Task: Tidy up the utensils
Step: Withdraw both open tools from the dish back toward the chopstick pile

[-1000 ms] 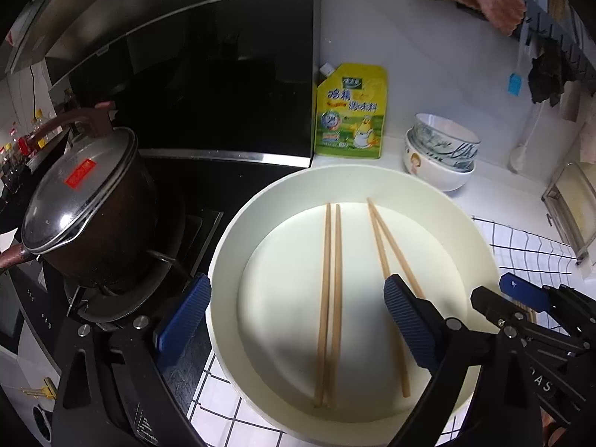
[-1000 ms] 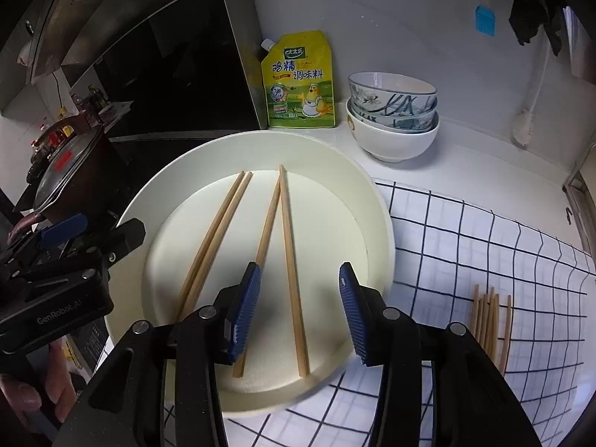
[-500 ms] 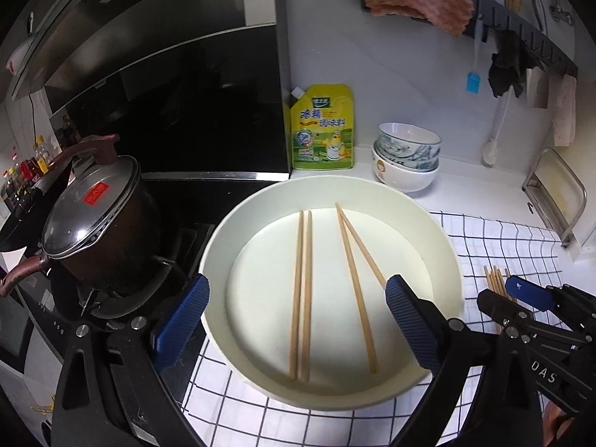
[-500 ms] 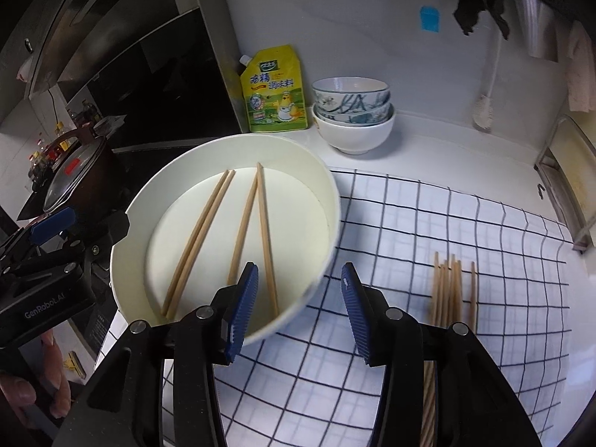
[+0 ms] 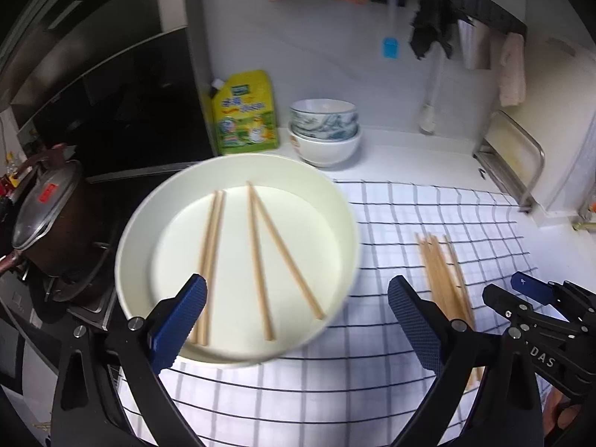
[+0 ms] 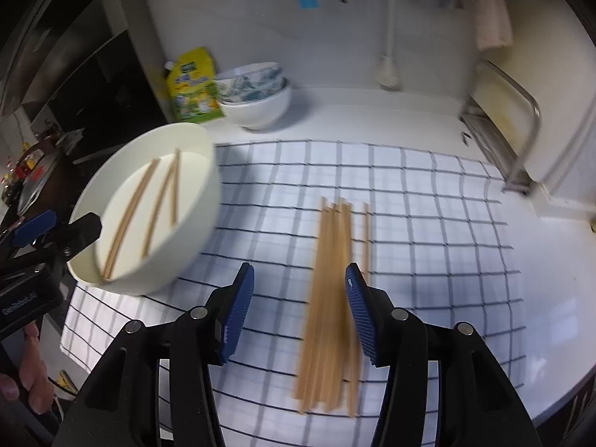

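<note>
Four chopsticks (image 5: 257,257) are laid in a white bowl (image 5: 149,216) at 10 o'clock on the checked cloth (image 6: 428,223), the bowl overhanging its left edge. A loose bundle (image 6: 331,298) is spread mid-cloth, open cloth at 3 o'clock. Left gripper (image 5: 298,320) and right gripper (image 6: 298,313) are held agape, empty.

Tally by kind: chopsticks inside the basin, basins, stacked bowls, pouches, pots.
Chopsticks in the basin: 4
White basin: 1
Stacked bowls: 3
Yellow pouch: 1
Lidded pot: 1
Total: 10
</note>
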Motion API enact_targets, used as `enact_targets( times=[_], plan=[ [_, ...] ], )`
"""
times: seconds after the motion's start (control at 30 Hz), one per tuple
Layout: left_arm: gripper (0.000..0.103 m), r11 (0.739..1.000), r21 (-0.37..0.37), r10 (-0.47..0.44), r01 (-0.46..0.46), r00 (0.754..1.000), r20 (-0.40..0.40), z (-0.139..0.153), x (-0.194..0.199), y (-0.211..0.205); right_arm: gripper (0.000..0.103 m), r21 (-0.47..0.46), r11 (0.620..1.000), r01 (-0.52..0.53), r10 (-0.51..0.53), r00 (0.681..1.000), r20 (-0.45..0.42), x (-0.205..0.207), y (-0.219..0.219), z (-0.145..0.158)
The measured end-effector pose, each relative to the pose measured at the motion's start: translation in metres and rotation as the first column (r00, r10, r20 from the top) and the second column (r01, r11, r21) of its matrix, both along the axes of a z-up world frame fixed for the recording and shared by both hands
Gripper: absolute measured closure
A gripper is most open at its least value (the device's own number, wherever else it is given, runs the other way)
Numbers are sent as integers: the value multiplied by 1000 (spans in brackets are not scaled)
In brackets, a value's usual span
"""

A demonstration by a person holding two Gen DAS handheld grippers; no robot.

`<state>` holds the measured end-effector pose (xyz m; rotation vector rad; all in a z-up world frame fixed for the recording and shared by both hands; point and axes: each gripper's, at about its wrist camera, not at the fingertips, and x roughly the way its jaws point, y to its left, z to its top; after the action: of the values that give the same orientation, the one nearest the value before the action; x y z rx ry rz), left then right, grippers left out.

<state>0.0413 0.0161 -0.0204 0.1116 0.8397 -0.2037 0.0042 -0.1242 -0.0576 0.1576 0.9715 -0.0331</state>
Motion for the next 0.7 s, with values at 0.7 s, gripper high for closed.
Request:
enact_targets(
  times=[0.7],
  plan=[
    [7,996,32,-75,82,983,-165,-94,-14,-87,53,11,1000,14,-13,993,-119,-8,-55,-86]
  ],
)
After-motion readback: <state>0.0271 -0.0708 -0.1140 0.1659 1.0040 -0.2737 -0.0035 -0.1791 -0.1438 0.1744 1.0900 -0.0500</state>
